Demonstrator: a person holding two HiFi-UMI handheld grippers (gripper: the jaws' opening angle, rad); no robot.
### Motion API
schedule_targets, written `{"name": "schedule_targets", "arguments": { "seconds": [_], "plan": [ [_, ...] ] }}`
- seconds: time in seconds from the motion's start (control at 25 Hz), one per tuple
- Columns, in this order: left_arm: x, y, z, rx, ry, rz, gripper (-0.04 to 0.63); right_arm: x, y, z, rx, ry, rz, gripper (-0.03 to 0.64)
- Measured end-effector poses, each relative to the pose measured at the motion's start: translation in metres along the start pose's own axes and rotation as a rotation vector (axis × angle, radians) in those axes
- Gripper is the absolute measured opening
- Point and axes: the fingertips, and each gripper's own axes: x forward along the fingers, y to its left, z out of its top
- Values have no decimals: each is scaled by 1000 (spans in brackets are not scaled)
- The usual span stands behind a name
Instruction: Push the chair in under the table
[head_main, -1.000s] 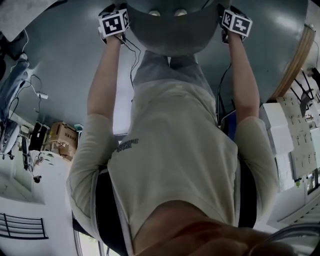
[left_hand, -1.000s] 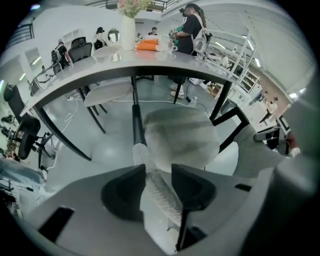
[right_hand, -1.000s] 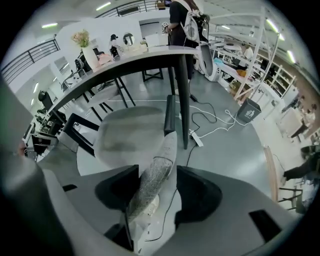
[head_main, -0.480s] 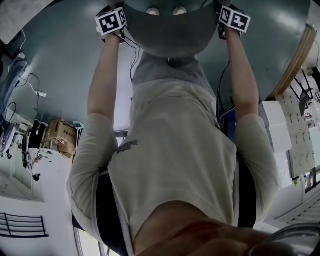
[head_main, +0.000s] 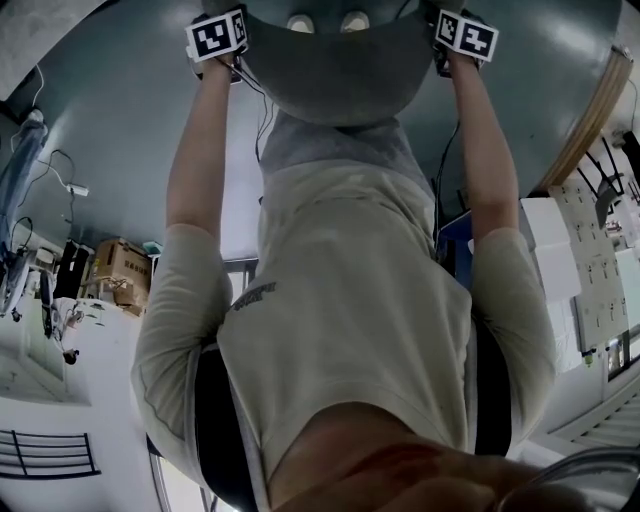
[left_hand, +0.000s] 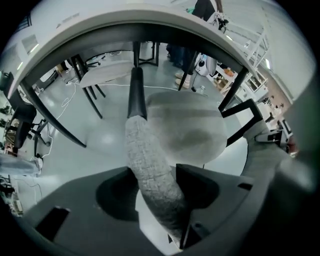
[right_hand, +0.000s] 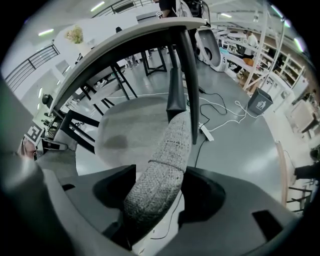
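Grey floor (left_hand: 107, 137) lies under everything in both gripper views, with the table (left_hand: 115, 19) arching across the top of each.

The left gripper (left_hand: 154, 170) points steeply down, and its jaws are opening. The woven top edge of the chair's backrest (left_hand: 145, 145) stands between them and fills most of the gap. The right gripper (right_hand: 160, 169) is set the same way: its jaws are opening and straddle the other end of the backrest, whose speckled fabric runs up the middle of the frame. Neither pair of jaws looks clamped on the fabric.

Beyond the jaws, the padded chair seat (left_hand: 195, 130) shows pale and rounded at frame centre, and its far part reaches under the table's rim. Dark table legs (right_hand: 187, 75) slant down beside the seat. A white cable (right_hand: 220, 112) loops over the floor at the right of the right gripper view, near a dark bin (right_hand: 260, 102).

In the head view the two marker cubes (head_main: 217, 35) sit at the upper left and upper right. They flank the curved chair back at the top edge, above the person's pale shirt (head_main: 350, 300).
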Motion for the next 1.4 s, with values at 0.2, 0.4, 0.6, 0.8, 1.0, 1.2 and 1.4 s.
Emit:
{"name": "schedule_targets", "arguments": {
  "seconds": [0.2,0.4,0.6,0.8,1.0,1.2,1.4],
  "plan": [
    [0,-1,-1,-19,-22,-22,216,1,0,-1,17,-24,19,252],
    [0,-3,-2,-34,-30,-11,179,-6,-9,0,47,-65,-26,196],
    [-3,4,0,-48,-49,10,159,-7,-7,2,39,-77,-55,173],
    [-8,-3,9,-71,-76,1,153,-15,-14,14,38,-94,-63,163],
    [-6,2,28,-86,-103,-7,153,-11,-14,33,31,-117,-77,158],
    [-4,13,50,-71,-125,-15,152,-8,-8,48,42,-141,-87,158],
    [1,19,75,-70,-142,-16,152,0,-8,70,44,-149,-92,158]
  ]
}}
